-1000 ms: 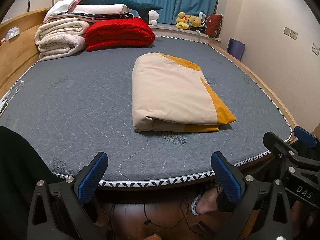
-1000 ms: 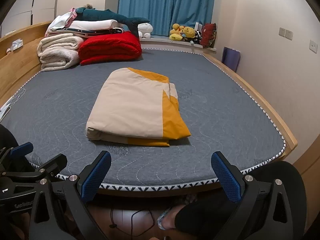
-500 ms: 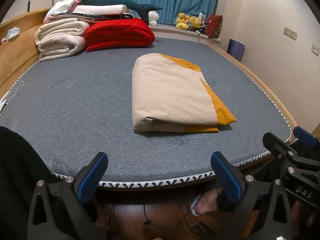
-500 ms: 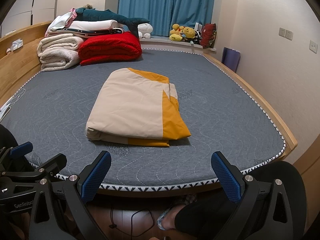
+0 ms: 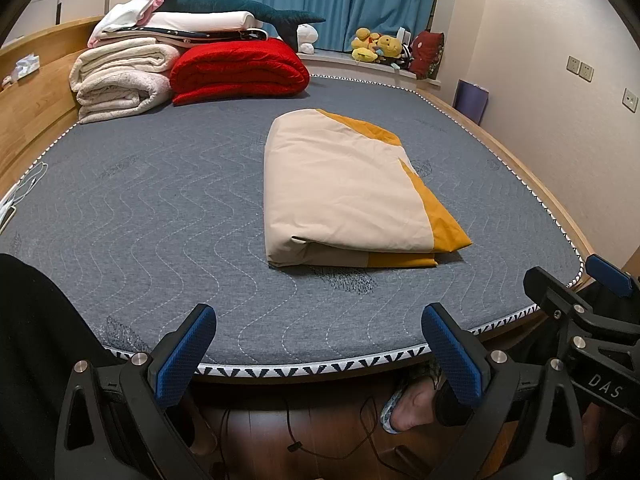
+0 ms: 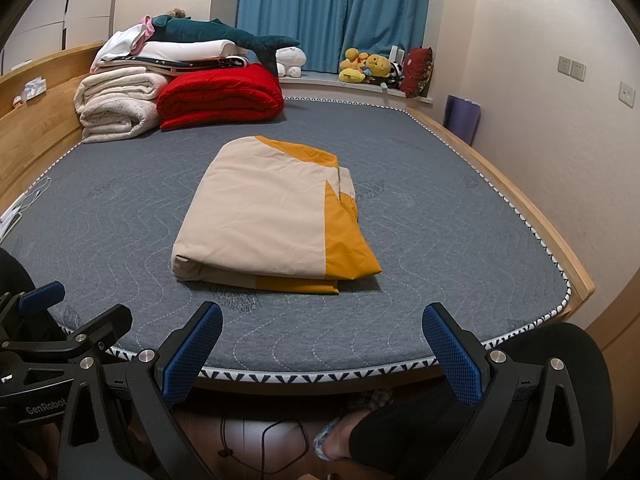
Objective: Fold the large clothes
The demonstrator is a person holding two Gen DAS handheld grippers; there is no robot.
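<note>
A beige and mustard-yellow cloth [image 5: 344, 192] [image 6: 272, 216] lies folded into a thick rectangle on the grey quilted mattress [image 5: 160, 208] [image 6: 440, 232]. My left gripper [image 5: 320, 352] hangs open below the mattress's near edge, well short of the cloth, holding nothing. My right gripper [image 6: 324, 352] is open too, at the same near edge, empty. Each gripper shows at the side of the other's view: the right one [image 5: 592, 312] and the left one [image 6: 52, 336].
Folded cream blankets [image 5: 120, 80], a red quilt [image 5: 240, 70] and a teal plush shark [image 5: 240, 6] are stacked at the far left. Plush toys [image 6: 368, 66] sit on the window ledge. A person's foot in a sandal [image 5: 412, 404] stands on the wooden floor, beside cables.
</note>
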